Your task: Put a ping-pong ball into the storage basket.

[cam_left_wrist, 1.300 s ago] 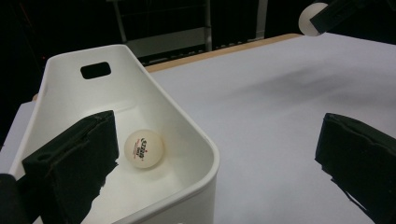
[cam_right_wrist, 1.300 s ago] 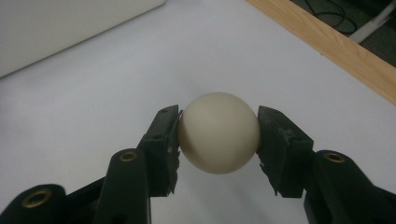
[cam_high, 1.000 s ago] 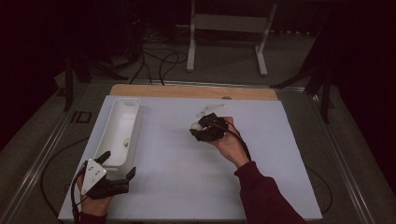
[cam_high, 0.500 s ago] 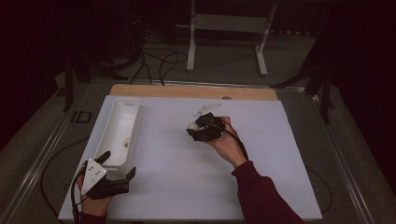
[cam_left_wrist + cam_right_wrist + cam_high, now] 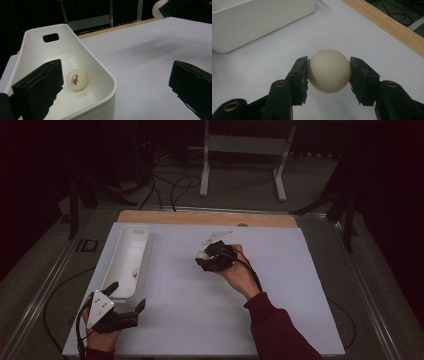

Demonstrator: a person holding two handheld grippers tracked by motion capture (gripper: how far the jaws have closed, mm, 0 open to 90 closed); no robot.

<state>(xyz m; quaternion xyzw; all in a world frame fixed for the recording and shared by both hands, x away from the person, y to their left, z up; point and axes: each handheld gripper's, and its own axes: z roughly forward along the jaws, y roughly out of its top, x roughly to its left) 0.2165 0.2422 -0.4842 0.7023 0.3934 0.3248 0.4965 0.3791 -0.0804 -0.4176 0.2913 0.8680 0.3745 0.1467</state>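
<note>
A white ball is held between the jaws of the right gripper, to the right of the white bin. The left gripper is kept wide and empty at the bin's near end. Because only two small contact places are given by the smooth round ball, it could be squeezed out and roll away from the bin, where another ball already lies.

A cream, matt ping-pong ball sat pinched between the two pads of the right tool, clear of the white tabletop, near its middle and somewhat toward the far edge. It was round, whole and unmarked on the side that showed.
</note>
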